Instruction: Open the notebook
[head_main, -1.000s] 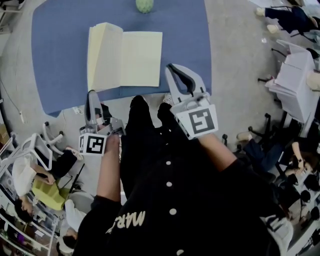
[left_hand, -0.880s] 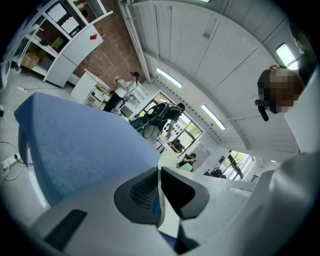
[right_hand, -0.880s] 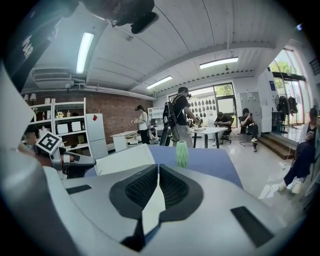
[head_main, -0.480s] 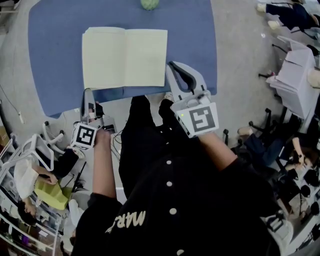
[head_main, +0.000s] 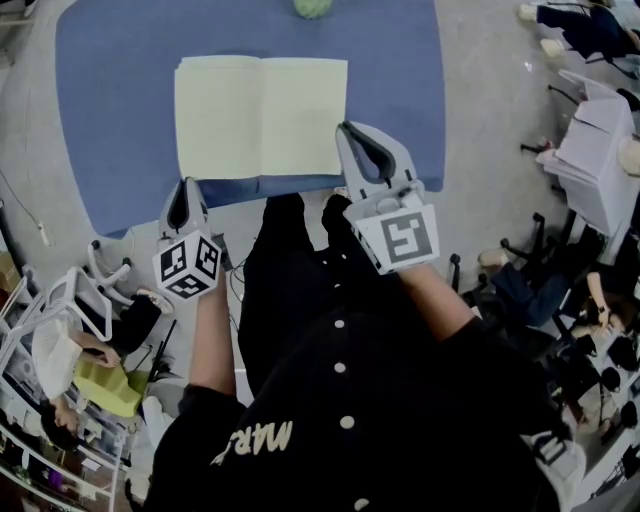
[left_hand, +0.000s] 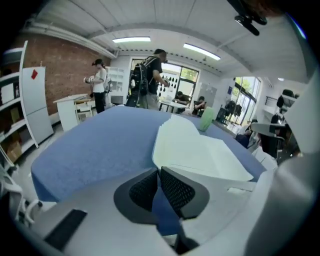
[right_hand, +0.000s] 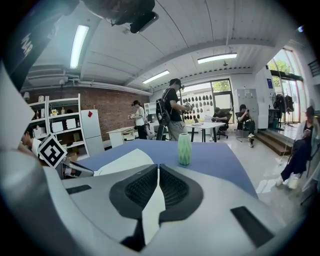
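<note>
Left gripper (head_main: 186, 190): jaws closed tip to tip, empty — just off the table's near edge.
Right gripper (head_main: 346, 130): jaws closed, empty — tips by the notebook's near right corner.
Table (head_main: 110, 120): blue top.
Notebook (head_main: 262, 117): open flat on it, blank pages up.
Vase (head_main: 313, 7): green, far edge.

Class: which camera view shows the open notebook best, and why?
Head view: the notebook lies open, both pages nearly whole from above. The left gripper view shows it slanted; the right gripper view only part of one page.
</note>
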